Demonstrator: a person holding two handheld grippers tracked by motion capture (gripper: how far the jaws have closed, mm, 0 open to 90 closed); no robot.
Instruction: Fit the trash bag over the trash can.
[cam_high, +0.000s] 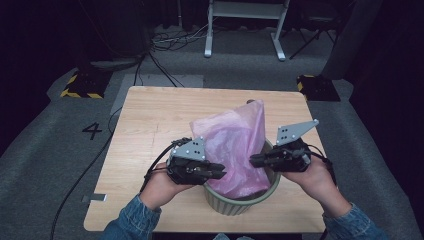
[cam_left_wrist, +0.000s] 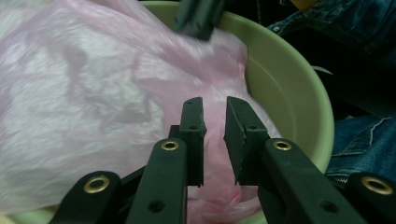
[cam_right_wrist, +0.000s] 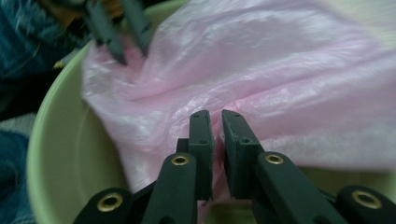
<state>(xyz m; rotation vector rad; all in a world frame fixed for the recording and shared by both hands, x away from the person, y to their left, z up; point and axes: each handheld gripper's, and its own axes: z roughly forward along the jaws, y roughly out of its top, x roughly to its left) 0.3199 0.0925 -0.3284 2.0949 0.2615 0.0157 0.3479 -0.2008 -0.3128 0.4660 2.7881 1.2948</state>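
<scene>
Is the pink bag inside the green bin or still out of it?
Partly in. The pink bag's lower part sits crumpled inside the green bin, while its upper part stands above the rim, leaning toward the table's far side.

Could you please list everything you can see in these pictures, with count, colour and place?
bag: one, pink, thin plastic, lying in the bin and rising over its far rim
bin: one, pale green, round, near edge of the table
table: one, light wood, middle of the high view
floor blocks: two, black with yellow stripes, beyond the table's far corners
frame: one, white, on the floor behind
cables: several, dark, on the grey floor
left gripper: one, black, jaws narrowly apart at the bag
right gripper: one, black, jaws pinching the bag
hands: two, denim sleeves, bottom of the high view
</scene>
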